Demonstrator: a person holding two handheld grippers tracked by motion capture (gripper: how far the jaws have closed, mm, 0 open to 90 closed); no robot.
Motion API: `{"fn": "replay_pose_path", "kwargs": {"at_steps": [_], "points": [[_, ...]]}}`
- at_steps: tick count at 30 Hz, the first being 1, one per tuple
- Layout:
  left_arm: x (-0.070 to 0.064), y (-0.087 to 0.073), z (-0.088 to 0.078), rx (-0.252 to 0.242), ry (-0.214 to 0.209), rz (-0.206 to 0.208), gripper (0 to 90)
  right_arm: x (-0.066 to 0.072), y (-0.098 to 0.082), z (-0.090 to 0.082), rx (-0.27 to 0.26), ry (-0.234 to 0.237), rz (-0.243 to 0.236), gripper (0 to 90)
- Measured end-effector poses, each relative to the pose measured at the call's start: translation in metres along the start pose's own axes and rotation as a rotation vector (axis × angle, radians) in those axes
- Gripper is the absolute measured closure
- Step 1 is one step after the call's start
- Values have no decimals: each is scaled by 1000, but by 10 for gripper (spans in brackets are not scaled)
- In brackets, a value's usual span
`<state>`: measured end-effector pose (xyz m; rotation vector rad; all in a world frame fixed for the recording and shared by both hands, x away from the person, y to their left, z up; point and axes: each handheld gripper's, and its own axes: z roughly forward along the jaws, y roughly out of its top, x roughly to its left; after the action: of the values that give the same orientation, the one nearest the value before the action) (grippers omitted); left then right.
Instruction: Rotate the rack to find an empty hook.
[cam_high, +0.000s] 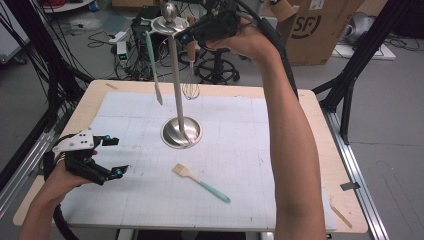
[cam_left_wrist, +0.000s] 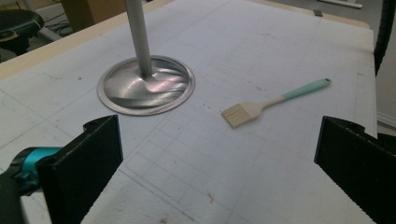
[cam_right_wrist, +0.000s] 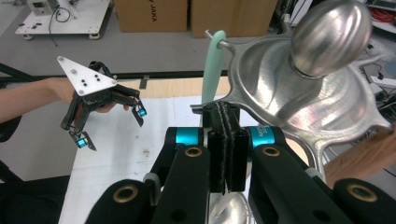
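Note:
A steel utensil stand (cam_high: 177, 80) rises from its round base (cam_high: 181, 132) at mid-table. From its top plate (cam_right_wrist: 280, 93) hang a mint spatula (cam_high: 152, 65) and a whisk (cam_high: 191, 89) with a wooden handle (cam_right_wrist: 369, 156). My right gripper (cam_high: 183, 36) is held high against that plate's rim, beside the spatula's handle (cam_right_wrist: 212, 65). Its jaws (cam_right_wrist: 224, 108) are shut pad to pad, and I see nothing between them. A pastry brush (cam_high: 200, 182) with a mint handle lies flat on the mat in front of the base. My left gripper (cam_high: 118, 156) hovers open near the table's left front, aimed at the brush (cam_left_wrist: 261, 106).
A white gridded mat (cam_high: 235, 150) covers most of the wooden table (cam_high: 330, 165). My right forearm (cam_high: 290, 150) reaches across the right half of the mat. Cardboard boxes (cam_high: 320, 25), a stool and cables lie on the floor beyond the far edge.

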<state>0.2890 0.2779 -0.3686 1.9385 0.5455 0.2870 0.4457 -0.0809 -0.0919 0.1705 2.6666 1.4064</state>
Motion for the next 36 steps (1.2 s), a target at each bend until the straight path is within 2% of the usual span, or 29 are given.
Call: {"fn": "replay_pose_path", "kwargs": {"at_steps": [6,13,21,29,36], "points": [[1,0,-1,-4,1,-2,16,0,-2,-3,14,-5,0,892],[1,0,-1,-5,4,-1,16,1,-6,-15,16,-22,14,891],[0,1,-1,-4,3,1,16,3,-20,-32,11,-51,40,892],[1,1,-1,-2,2,0,17,-5,-31,-50,3,-90,66,891],[1,1,1,5,-2,3,17,-15,-37,-54,-1,-105,83,891]]}}
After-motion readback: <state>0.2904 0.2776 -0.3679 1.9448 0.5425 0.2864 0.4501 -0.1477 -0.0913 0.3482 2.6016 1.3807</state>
